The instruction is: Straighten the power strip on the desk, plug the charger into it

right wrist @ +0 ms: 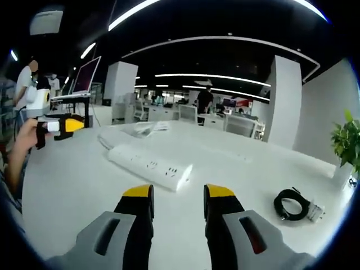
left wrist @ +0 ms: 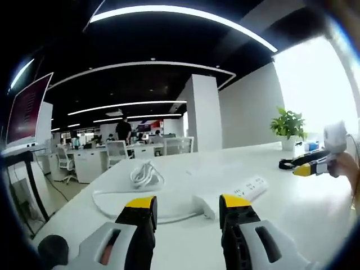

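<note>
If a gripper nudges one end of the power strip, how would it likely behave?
The power strip looks like a rigid white bar lying flat, so it would probably pivot and slide on the smooth desk rather than bend or tip. Its white cord, coiled behind it, may drag.

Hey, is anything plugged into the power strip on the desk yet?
No, nothing is plugged in. The power strip lies flat on the desk with bare sockets; the charger and its coiled black cable lie apart.

I'm in an open-plan office: rows of white desks (left wrist: 90, 160) w/ swivel chairs (left wrist: 115, 151), ppl standing at workstations (left wrist: 124, 130), long curved ceiling light strips (left wrist: 169, 14), a monitor (right wrist: 87, 75) on a stand, potted plant (left wrist: 288, 126) on my white table (right wrist: 73, 185).
</note>
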`<state>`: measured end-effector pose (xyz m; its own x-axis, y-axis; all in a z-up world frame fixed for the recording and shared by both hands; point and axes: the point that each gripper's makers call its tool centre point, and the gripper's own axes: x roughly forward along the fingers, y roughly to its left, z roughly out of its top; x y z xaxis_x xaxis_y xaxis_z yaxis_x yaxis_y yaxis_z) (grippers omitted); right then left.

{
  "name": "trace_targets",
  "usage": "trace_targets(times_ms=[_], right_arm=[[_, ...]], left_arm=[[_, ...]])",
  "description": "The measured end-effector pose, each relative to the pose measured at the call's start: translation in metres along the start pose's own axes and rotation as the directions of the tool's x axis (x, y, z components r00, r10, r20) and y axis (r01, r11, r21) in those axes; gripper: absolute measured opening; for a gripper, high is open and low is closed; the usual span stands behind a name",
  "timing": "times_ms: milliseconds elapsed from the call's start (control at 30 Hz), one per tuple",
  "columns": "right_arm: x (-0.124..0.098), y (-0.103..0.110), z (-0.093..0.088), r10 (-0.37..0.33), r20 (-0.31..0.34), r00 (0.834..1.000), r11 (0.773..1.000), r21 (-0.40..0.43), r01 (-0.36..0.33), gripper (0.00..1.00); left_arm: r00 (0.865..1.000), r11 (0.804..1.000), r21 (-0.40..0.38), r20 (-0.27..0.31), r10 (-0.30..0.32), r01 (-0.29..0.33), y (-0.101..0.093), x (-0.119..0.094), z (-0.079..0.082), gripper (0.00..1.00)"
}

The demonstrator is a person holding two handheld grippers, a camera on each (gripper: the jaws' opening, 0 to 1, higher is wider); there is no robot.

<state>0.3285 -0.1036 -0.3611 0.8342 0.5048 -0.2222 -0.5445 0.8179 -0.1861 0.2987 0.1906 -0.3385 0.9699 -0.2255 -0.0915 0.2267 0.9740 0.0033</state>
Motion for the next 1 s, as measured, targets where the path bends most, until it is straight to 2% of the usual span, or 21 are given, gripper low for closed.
trace_targets(times_ms=[233, 600, 700, 1000], right_arm=[[0.009, -0.011, -0.003, 0.004, -0.010, 1.000, 1.000, 0.001, -0.004, 0.34], [0.015, -0.021, 0.000, 0.017, -0.007, 1.000, 1.000, 0.000, -0.017, 0.33], [0.018, -0.021, 0.000, 0.030, -0.012, 0.999, 1.000, -0.005, -0.030, 0.33], [0.032, -0.018, 0.005, 0.054, -0.022, 0.998, 0.999, -0.002, -0.054, 0.33]], left_arm=[[0.999, 1.000, 0.000, -0.017, -0.032, 0.032, 0.000, 0.012, -0.002, 0.46], [0.998, 0.999, 0.006, -0.048, -0.043, 0.044, 0.004, 0.024, -0.003, 0.45], [0.995, 0.997, -0.021, -0.054, -0.079, 0.077, -0.001, 0.029, -0.004, 0.44], [0.993, 0.995, -0.001, -0.055, -0.102, 0.102, -0.007, 0.040, 0.006, 0.44]])
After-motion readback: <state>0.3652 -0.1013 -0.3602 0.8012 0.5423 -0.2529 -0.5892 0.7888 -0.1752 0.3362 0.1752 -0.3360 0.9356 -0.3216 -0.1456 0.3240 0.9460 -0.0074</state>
